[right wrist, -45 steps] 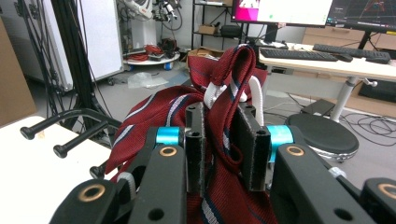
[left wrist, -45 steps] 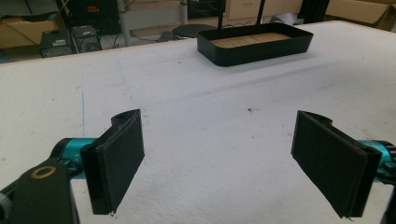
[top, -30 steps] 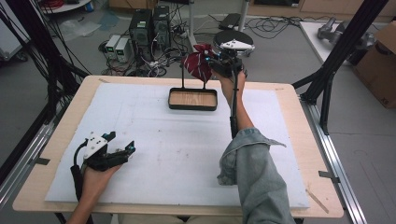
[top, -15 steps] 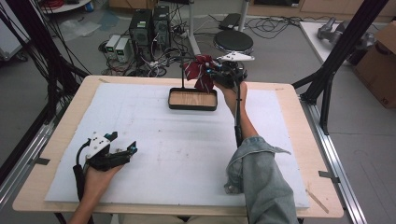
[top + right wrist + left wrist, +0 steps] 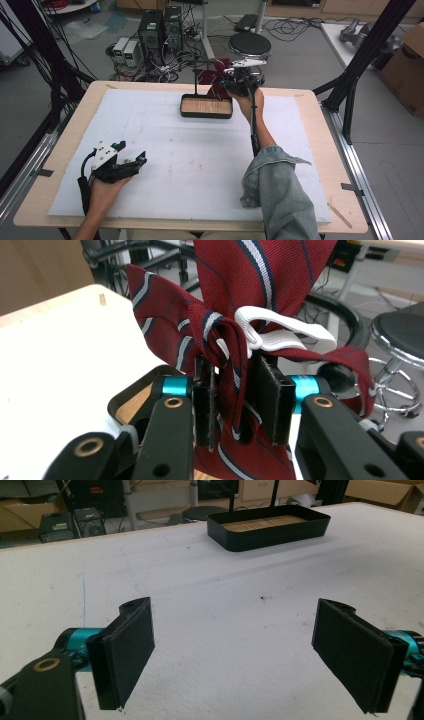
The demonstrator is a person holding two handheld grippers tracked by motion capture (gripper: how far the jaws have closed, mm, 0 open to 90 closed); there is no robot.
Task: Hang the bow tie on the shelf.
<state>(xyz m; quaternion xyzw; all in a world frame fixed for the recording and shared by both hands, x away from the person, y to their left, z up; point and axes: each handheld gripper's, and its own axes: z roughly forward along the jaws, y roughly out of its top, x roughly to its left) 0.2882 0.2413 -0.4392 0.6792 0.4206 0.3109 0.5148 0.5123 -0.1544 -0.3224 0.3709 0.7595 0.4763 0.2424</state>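
- The right hand-held gripper (image 5: 231, 86) is clamped on a dark red striped fabric bow tie with a white elastic strap (image 5: 235, 340), its two black jaws squeezed on the folded cloth near the knot.
- In the high view the bow tie (image 5: 214, 80) hangs at the far edge of the bench (image 5: 320, 150), just beside and slightly above the far right end of the shallow black rectangular tray with a wooden floor (image 5: 206, 106).
- The left hand-held gripper (image 5: 131, 162) rests near the front left of the bench on the white foam mat (image 5: 200, 165), well apart from the tray; its jaws stand wide apart with nothing between them, as the left gripper view shows.
- The step in hand looks like laying the bow tie into the tray (image 5: 272, 524).
- To do it well, the right arm should bring the tie back over the middle of the tray before lowering, so the loose wings and the white strap (image 5: 280, 330) fall inside the rim and do not drape over the far wall.
- The cloth should settle on the wooden floor before the jaws part; letting go high could let it tumble off the bench edge.
- The strap could snag on a jaw, so the gripper should lift straight up afterwards.
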